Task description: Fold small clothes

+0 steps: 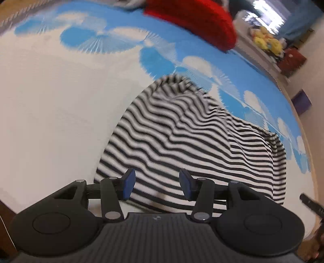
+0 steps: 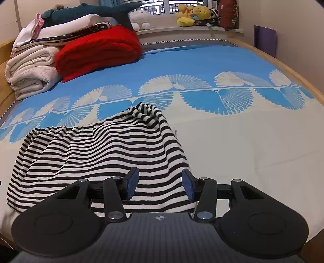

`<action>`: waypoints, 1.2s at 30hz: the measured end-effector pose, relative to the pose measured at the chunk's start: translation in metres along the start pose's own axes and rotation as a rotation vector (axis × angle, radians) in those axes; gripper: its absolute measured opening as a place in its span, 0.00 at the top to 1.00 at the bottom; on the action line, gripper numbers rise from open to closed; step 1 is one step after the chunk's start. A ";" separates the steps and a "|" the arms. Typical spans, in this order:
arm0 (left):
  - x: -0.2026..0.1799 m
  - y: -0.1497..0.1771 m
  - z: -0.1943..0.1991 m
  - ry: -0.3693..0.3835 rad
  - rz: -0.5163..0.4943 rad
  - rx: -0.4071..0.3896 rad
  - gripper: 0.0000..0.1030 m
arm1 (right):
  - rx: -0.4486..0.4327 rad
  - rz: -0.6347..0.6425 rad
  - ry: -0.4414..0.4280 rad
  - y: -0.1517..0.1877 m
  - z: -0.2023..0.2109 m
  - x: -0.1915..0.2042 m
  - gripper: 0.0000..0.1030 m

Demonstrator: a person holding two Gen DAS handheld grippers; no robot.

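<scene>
Two tools at work over one black-and-white striped garment (image 2: 97,153), spread on the bed (image 2: 232,141) on its pale lower field, just short of the blue fan-patterned band. Left tool (image 1: 155,186) hovering over the near hem toward the garment's left corner, blue pads parted about halfway with striped cloth seen between them but not visibly pinched; likely poised to nip that edge. Right tool (image 2: 160,186) in much the same pose over the near hem by the right side, jaws likewise half apart, nothing clearly clamped. Placed one toward each near corner, probably so both ends of the hem can be lifted together and carried toward the far edge in one even fold. Fabric rumpled into a peak at the far end, with ripples across the middle; worth smoothing, or the fold may set crooked. Folded red blanket (image 2: 99,50) and stacked white bedding (image 2: 30,68) pushed to the bed's far corner, well apart from the garment, presumably to keep the working area free. Plush toys (image 2: 192,14) lined on the window ledge, out of reach.
</scene>
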State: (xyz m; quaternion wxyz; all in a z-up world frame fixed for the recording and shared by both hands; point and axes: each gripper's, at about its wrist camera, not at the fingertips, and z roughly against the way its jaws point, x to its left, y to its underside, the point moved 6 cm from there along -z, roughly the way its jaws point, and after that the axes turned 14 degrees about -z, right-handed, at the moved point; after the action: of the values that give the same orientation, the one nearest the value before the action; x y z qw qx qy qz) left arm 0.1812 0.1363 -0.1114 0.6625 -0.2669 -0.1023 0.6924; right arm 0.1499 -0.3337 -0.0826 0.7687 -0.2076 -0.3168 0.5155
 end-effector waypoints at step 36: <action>0.037 0.004 -0.012 0.016 0.370 -0.011 0.89 | -0.013 -0.230 0.032 -0.020 0.005 -0.058 0.53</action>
State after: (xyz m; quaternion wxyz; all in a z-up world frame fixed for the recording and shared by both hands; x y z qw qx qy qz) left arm 0.1845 0.1691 -0.1326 0.5232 -0.2903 -0.0499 0.7997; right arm 0.1438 -0.3950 -0.0817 0.8264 -0.1830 -0.3297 0.4183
